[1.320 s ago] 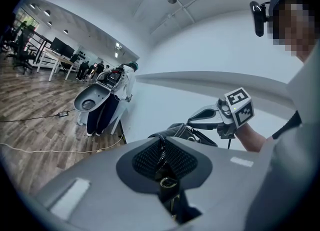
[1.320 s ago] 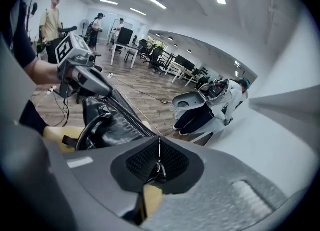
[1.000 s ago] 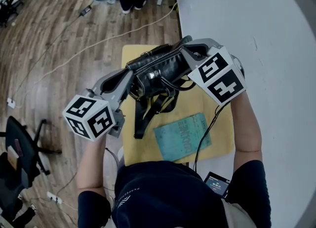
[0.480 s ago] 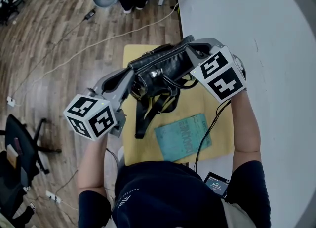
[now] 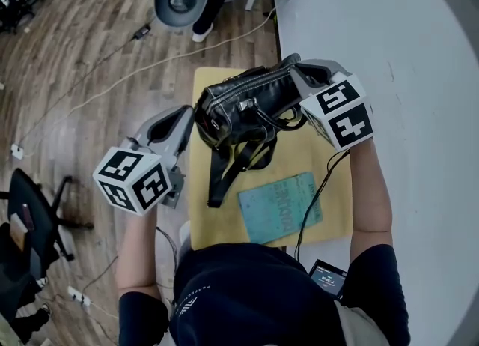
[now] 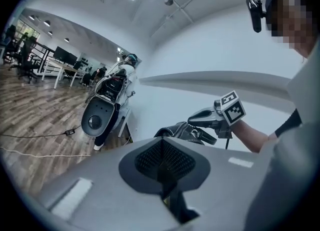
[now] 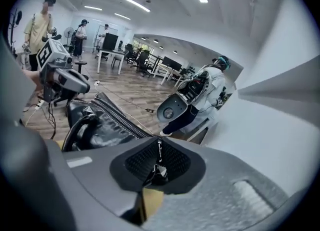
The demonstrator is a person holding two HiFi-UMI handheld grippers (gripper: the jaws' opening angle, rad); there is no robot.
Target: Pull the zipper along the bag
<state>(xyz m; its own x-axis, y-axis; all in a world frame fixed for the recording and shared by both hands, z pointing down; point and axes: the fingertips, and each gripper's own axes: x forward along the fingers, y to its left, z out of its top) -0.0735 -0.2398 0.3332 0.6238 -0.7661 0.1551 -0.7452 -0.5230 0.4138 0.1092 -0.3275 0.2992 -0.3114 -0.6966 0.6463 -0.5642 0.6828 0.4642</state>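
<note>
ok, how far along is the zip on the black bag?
Looks done: the zipper teeth lie closed along the bag, up to the right gripper. In hand: its fingers, which have just been opening, hold the metal pull between them. The left gripper, fingers just closed on nothing, sits beside the bag's other end. Left: let go of the pull and withdraw.

Black leather bag [image 5: 239,112] lay crosswise, straps dangling beneath — silver zipper [image 5: 251,85] ran along its top, zipper pull [image 7: 158,170] at the right end.
</note>
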